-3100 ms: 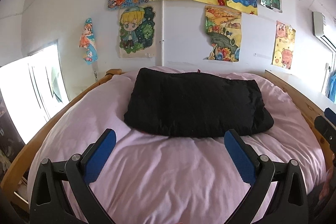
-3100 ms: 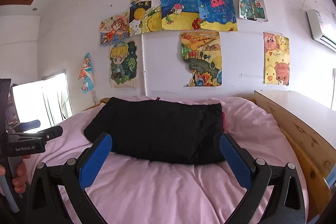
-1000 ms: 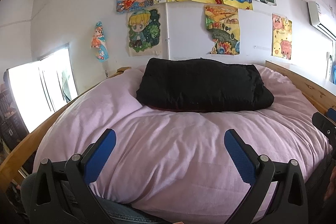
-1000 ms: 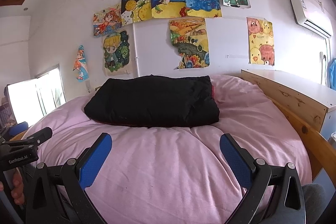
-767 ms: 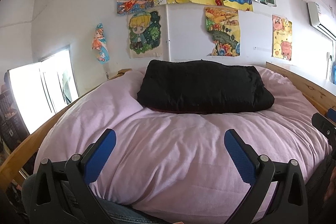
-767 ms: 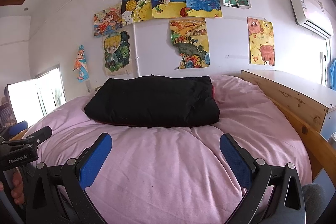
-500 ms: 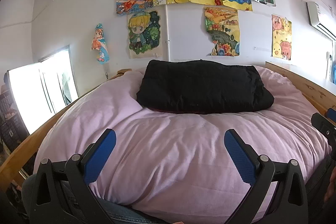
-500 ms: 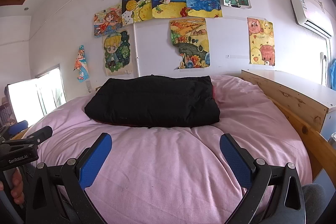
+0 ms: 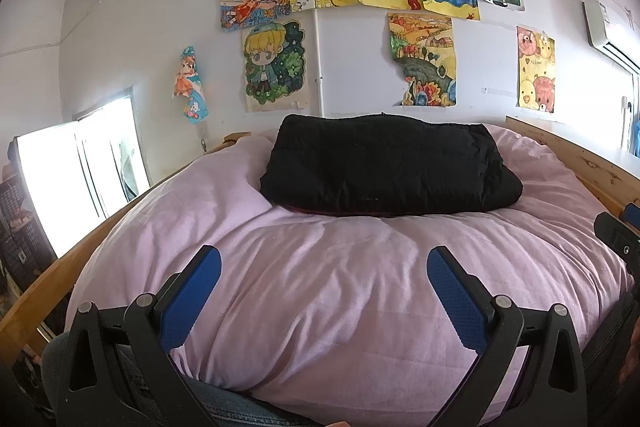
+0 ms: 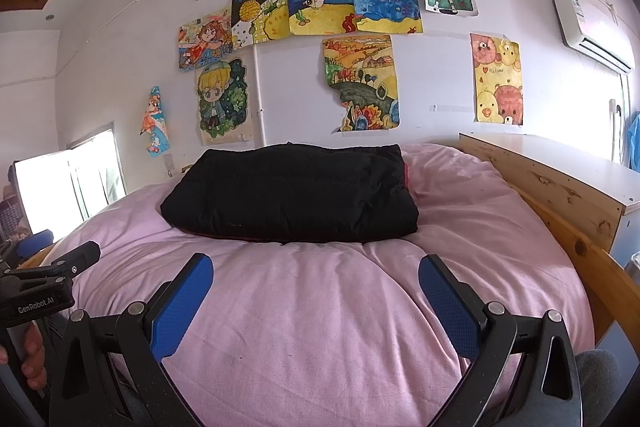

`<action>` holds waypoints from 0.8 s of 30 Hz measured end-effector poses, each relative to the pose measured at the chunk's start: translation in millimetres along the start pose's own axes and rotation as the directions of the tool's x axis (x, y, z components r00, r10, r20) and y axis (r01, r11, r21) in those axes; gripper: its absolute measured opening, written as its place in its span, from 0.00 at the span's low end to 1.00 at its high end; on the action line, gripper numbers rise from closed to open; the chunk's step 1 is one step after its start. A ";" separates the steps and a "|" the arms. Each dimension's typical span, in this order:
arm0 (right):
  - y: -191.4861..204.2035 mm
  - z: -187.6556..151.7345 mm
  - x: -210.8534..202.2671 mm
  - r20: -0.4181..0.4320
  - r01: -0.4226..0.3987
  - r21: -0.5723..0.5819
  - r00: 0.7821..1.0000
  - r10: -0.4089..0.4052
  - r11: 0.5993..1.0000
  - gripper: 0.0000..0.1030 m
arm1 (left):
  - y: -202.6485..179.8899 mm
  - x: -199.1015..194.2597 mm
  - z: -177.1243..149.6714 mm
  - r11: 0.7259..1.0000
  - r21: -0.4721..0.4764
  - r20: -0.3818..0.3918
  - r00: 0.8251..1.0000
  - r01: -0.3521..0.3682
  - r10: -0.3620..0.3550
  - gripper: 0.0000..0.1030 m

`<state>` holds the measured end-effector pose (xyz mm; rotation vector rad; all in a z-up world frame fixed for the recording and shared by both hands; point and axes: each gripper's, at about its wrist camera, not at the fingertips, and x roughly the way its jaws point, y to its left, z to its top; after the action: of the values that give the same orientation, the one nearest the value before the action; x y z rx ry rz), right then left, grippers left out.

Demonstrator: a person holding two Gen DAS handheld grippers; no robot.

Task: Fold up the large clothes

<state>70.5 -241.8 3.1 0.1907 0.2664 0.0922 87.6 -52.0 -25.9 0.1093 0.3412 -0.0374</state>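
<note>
Left wrist view: left hand-held gripper [image 9: 324, 267] held low over near end of bed, blue pads [image 9: 188, 299] spread wide, nothing between them. Folded black padded garment [image 9: 390, 165] lying flat toward far end of pink duvet [image 9: 320, 299], close to wall, well apart from both fingers. Sliver of dark red showing under its near edge. Wooden bed frame [image 9: 592, 167] running along both sides. Children's drawings [image 9: 424, 59] taped on white wall above garment; bright window [image 9: 68, 179] at left; air conditioner [image 9: 604, 27] at upper right. Part of other tool poking in at right edge.

Right wrist view: right hand-held gripper [image 10: 316, 275] likewise released, blue pads [image 10: 180, 303] wide apart, empty, hovering above duvet [image 10: 312, 327] short of garment. Black garment [image 10: 296, 193] resting as neat rectangular bundle, slightly left of centre, pink-red edge peeking out at its right end. Wooden headboard ledge [image 10: 560, 179] at right, beside bed. Left hand-held gripper's body, marked "GenRobot.AI", visible at left edge with bare fingers [image 10: 34, 355] wrapped round its handle. Denim-clad knee at lower right corner.
</note>
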 end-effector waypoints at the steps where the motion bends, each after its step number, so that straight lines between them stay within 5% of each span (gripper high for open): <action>1: -0.1 0.0 0.0 0.000 0.000 0.000 1.000 0.000 1.000 1.00 | 0.0 0.0 0.0 1.000 0.000 0.000 1.000 0.000 0.000 0.99; 24: 1.3 4.1 -3.9 0.009 0.001 -0.005 1.000 -0.001 1.000 1.00 | 5.5 -0.5 0.4 1.000 -0.007 0.010 1.000 -0.003 0.003 0.99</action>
<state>67.7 -241.6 8.2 0.1863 0.2577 0.0909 87.6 -46.5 -24.7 0.1030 0.3310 -0.0339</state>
